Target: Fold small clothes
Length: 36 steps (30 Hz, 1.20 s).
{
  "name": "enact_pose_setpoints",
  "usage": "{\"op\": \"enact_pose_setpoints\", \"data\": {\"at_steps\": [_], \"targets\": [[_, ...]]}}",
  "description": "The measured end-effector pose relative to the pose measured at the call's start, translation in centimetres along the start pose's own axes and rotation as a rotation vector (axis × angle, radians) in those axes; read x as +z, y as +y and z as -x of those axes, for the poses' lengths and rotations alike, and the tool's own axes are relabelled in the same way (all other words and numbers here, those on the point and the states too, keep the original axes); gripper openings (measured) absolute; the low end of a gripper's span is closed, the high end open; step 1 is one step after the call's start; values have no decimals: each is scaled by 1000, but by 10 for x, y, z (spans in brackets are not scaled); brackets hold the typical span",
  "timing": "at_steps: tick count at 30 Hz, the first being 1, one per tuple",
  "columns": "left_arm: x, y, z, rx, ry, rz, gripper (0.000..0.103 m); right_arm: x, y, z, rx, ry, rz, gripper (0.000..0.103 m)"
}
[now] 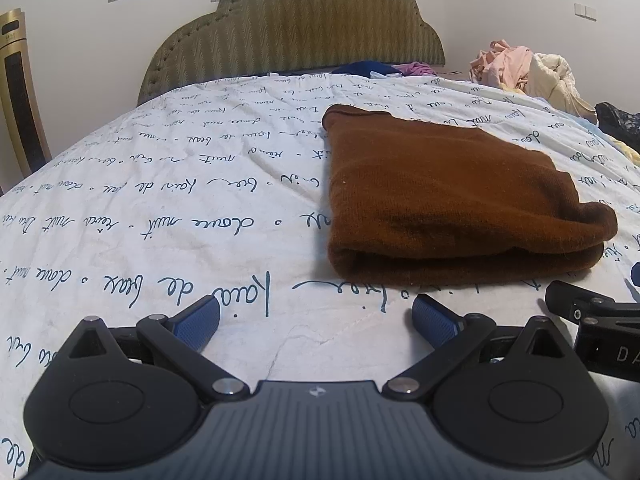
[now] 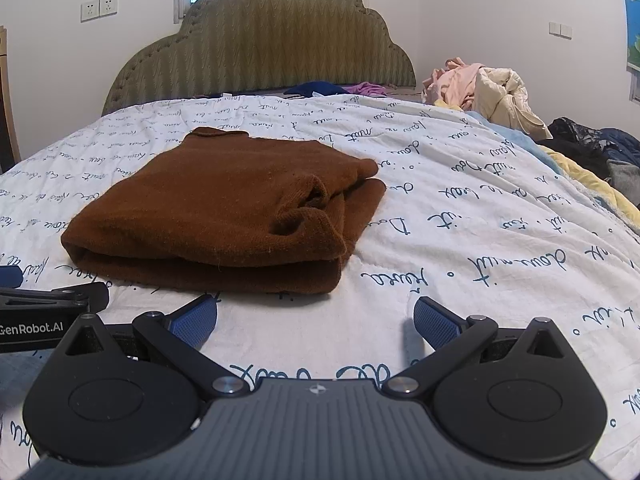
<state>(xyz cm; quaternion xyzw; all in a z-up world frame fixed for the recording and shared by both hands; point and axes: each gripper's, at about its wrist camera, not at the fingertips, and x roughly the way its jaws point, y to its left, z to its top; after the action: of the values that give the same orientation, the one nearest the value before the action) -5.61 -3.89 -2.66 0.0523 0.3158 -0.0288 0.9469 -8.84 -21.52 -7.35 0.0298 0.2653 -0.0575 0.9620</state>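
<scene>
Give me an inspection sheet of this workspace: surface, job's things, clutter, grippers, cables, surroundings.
Surface: bed with a white quilt printed with dark script, lightly wrinkled.
Job's things: brown knit garment lying folded in layers on the quilt, a cuff showing at its right end.
Clutter: heap of pink and cream clothes at the far right; blue and purple items by the headboard; dark and yellow fabric along the right edge.
Grippers: left gripper open, empty; right gripper open, empty; both short of the garment.
Cables: nothing seen.
Surroundings: green padded headboard, wall sockets, window behind.
</scene>
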Motion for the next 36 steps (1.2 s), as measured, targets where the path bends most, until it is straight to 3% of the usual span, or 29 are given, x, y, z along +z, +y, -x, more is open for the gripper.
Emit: {"op": "enact_pose_setpoints", "data": {"at_steps": [18,36], "targets": [[0,0,1,1,1,-1,103,0,0,-1,11,5,-4,103],[-2,-2,-2,8,16,-18,103,0,1,-13,6,84,2,103]]}}
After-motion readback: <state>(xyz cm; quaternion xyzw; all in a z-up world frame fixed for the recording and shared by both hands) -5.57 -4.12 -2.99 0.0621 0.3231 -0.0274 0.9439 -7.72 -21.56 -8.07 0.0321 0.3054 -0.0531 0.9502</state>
